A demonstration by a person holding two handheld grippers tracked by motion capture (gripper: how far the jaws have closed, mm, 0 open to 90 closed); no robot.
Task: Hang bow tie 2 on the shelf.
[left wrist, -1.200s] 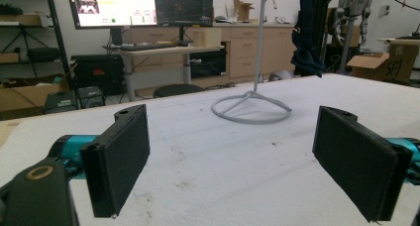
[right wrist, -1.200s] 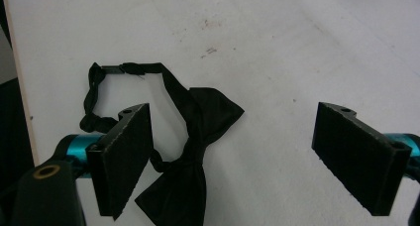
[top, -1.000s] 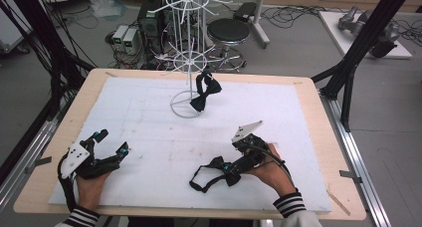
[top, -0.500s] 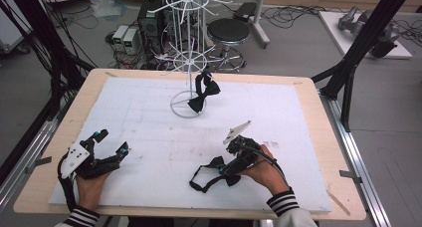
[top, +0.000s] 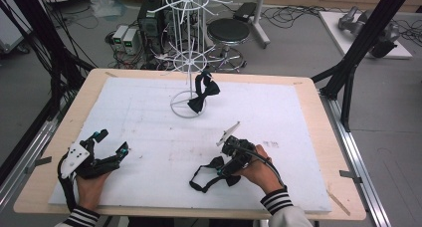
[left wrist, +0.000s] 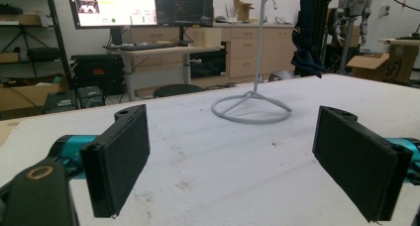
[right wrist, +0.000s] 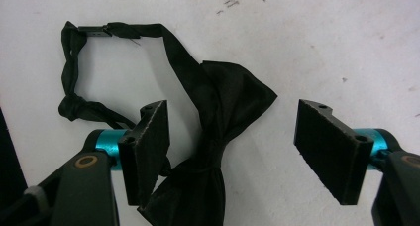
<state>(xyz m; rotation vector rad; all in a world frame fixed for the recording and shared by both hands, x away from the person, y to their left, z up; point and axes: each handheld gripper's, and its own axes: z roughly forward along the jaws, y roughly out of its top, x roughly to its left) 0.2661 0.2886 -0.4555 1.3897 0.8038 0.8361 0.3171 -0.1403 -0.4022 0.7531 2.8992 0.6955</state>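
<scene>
Two tools spread wide; right tool (right wrist: 233,151) straddles a black bow tie (right wrist: 218,122) on the table; left tool (left wrist: 247,161) empty

A wire stand (top: 189,62) rises at the far middle of the white mat (top: 298,117), which lies on the table (top: 323,137). One bow tie (top: 203,93) hangs beside the stand's post, above its ring base. A second bow tie (top: 215,171) lies on the near part of the mat, right of centre, its strap looping to the left. The right gripper (right wrist: 233,137) sits over it, jaws either side of the bow, apparently not touching it. The left gripper (top: 107,145) rests near the mat's near-left corner, well apart from both.
</scene>
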